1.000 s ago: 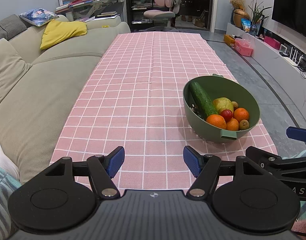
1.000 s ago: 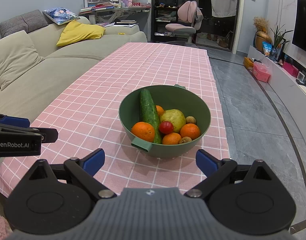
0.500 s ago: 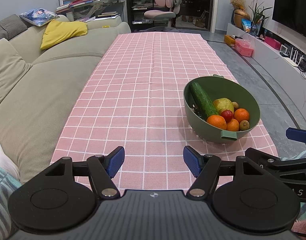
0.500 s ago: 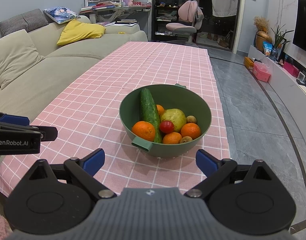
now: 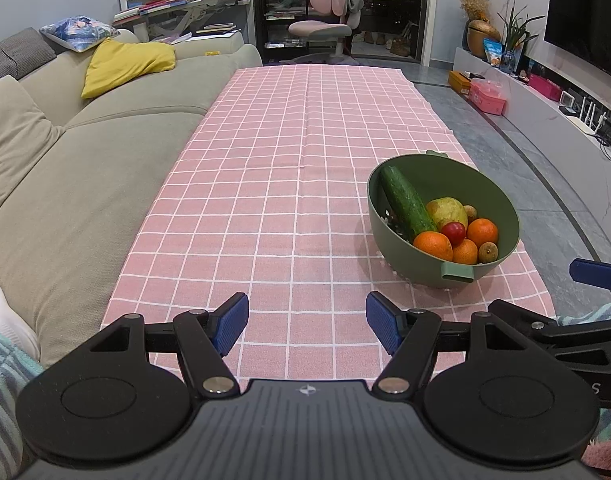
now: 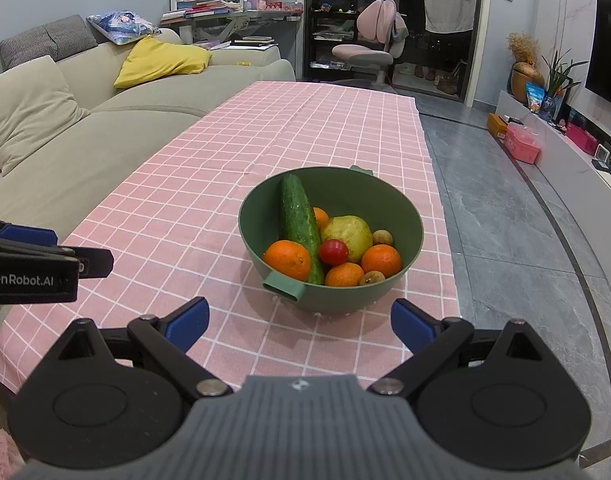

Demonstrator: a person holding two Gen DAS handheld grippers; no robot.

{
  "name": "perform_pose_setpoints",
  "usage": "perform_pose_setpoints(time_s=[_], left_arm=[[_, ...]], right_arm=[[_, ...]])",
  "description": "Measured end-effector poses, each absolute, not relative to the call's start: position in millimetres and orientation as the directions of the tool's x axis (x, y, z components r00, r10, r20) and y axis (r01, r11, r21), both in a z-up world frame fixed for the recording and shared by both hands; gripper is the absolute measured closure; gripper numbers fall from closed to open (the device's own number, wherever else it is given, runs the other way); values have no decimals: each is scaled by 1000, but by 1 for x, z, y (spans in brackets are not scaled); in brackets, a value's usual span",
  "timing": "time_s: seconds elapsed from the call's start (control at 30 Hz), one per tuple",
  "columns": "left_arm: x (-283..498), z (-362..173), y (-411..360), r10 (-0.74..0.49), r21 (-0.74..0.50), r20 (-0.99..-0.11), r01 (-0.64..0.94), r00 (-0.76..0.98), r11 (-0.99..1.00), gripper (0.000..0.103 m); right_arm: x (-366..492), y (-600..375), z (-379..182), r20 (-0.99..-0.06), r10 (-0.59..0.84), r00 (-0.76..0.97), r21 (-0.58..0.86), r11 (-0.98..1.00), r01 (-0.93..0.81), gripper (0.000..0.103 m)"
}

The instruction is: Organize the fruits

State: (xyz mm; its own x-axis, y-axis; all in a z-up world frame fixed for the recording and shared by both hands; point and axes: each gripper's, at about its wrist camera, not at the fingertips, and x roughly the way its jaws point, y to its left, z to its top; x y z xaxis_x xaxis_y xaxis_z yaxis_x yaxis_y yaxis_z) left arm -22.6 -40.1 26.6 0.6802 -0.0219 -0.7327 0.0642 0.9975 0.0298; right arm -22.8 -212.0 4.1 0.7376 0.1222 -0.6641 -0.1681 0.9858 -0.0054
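A green bowl (image 6: 401,204) stands on the pink checked tablecloth (image 6: 225,184), near its right edge. In it lie a cucumber (image 6: 299,224), a yellow-green pear (image 6: 347,232), several oranges (image 6: 287,260), a small red fruit (image 6: 333,252) and small brown fruits (image 6: 382,237). My right gripper (image 6: 299,320) is open and empty, just short of the bowl's near handle. My left gripper (image 5: 307,322) is open and empty over the cloth's near end, left of the bowl (image 5: 501,208).
A beige sofa (image 5: 85,168) runs along the table's left side with a yellow cushion (image 5: 125,64). Grey tiled floor (image 6: 505,220) lies right of the table. A TV bench (image 6: 565,152) stands at the far right.
The right gripper has crept slightly closer to the bowl. The left gripper has barely moved.
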Motion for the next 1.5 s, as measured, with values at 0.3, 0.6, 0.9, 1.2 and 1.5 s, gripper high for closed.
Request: perform_pose_setpoints(time_s=[0.3,0.6,0.9,1.2,1.5], left_arm=[[-22,28,-40,-20,31,-732,62,681,998,24],[-23,29,-39,-19,30,-732,60,681,998,24],[-24,31,-40,-19,27,-731,57,682,998,24],[-25,29,-43,-14,33,-727,56,686,998,24],[-24,28,-41,8,45,-731,36,682,998,24]], right_arm=[[-23,-212,3,-666,122,736,-6,986,-168,9],[-23,-213,2,-667,122,735,-5,986,-168,9],[-21,-213,1,-673,120,729,1,987,-161,9],[-22,-213,1,-674,120,729,2,987,-160,9],[-21,-214,2,-675,120,728,2,987,-161,9]])
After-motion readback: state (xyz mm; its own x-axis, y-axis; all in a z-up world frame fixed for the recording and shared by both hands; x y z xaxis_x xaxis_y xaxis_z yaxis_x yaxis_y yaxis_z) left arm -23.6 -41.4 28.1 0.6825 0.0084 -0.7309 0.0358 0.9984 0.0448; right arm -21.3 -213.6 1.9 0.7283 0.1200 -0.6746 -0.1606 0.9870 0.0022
